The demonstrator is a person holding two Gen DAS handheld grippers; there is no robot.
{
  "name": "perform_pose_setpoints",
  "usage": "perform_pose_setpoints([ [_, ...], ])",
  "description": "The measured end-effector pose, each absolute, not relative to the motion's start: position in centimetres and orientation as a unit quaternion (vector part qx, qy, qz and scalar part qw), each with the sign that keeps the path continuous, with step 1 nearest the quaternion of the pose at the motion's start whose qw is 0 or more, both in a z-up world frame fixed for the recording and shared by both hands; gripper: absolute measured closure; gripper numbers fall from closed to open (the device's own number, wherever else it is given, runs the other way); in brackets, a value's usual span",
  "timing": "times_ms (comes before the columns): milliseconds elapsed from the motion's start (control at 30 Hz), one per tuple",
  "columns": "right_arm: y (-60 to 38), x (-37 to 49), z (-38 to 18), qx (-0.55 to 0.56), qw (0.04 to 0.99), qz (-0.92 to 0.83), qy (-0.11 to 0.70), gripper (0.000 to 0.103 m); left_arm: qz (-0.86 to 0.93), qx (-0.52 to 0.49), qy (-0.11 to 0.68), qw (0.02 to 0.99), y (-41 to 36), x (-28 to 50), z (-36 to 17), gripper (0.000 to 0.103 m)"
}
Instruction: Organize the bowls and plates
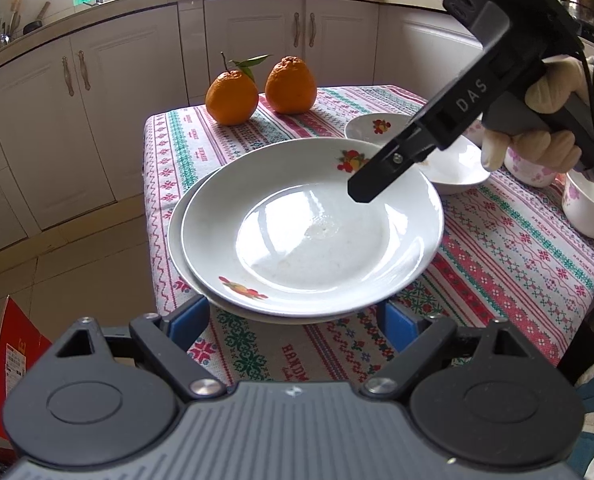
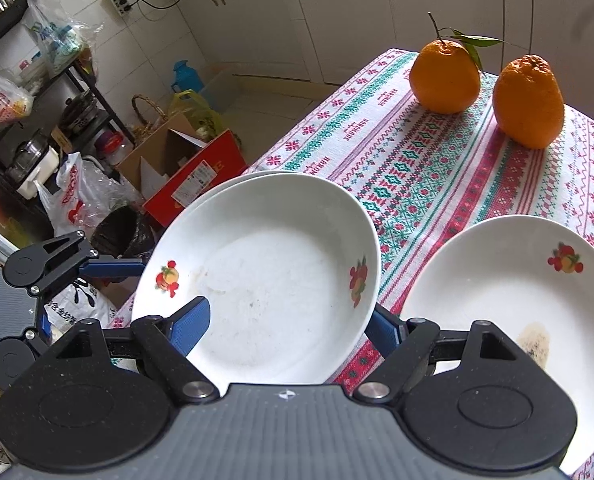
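Top plate (image 1: 309, 224) stacked; right gripper (image 2: 285, 320) seemingly straddling rim.

White cabinets (image 1: 233, 40), tiled floor (image 1: 57, 264), cluttered metal rack (image 2: 37, 92), patterned tablecloth (image 1: 497, 248).

2 white fruit-print plates (image 1: 309, 232) stacked at table edge (image 1: 153, 184).

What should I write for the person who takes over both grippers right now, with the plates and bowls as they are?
Left gripper: open, fingers at the near rim of the two stacked plates, no grip seen.
Right gripper: open, straddling the top plate at its rim, not clamped.
Third plate lies apart on the tablecloth, small bowl behind it, flowered cups at the right.
Done: two plates stacked. Left: third plate, bowl, cups.
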State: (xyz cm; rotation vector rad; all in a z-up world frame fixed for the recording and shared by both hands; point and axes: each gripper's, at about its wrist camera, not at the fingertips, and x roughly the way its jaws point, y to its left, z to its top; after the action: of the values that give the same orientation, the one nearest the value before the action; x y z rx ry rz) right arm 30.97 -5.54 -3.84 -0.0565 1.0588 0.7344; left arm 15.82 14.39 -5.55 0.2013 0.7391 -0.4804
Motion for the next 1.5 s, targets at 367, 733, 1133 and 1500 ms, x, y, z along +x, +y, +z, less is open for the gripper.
perform_pose_setpoints([
  [367, -6.6, 29.1, -3.1, -0.02, 0.817, 0.335, 0.468, 0.012, -0.233, 0.095, 0.35, 0.902, 14.0, 14.7, -5.4, 0.012],
  [733, -9.7, 21.6, -2.4, -0.042, 0.893, 0.238, 0.379, 0.0, -0.231, 0.071, 0.299, 0.923, 12.0, 12.0, -2.9, 0.004],
  [1133, -12.8, 18.7, -7.2, -0.048, 0.909, 0.104, 0.4, 0.0, -0.22, 0.045, 0.289, 0.93, 9.4, 11.0, -2.4, 0.004],
  [1500, -14.0, 20.3, -9.6, -0.045, 0.908, 0.085, 0.409, 0.0, -0.242, 0.083, 0.295, 0.921, 7.7, 13.8, -1.2, 0.004],
])
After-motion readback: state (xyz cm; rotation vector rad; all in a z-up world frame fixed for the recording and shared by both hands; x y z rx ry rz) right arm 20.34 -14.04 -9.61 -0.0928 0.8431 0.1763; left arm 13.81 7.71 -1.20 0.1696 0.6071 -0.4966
